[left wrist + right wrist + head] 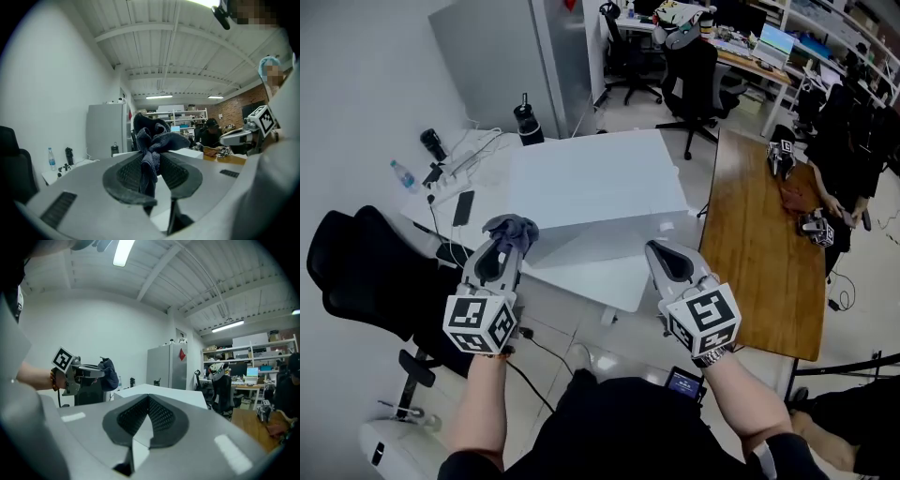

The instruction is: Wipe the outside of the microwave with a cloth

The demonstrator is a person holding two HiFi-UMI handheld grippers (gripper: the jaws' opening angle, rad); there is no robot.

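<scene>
Left gripper (152, 159) is clenched on a bunched blue-grey cloth (157, 136), held near the white box (591, 178); from the head view its tips are hidden by that cloth. Right gripper (149, 398) is seen closed and empty only in its own view.

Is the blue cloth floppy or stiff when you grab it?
Probably floppy: the cloth bunches in folds past the jaws and hangs between them. Likely light, since a pinch holds it up. Probably not slippery; its weave looks rough.
</scene>
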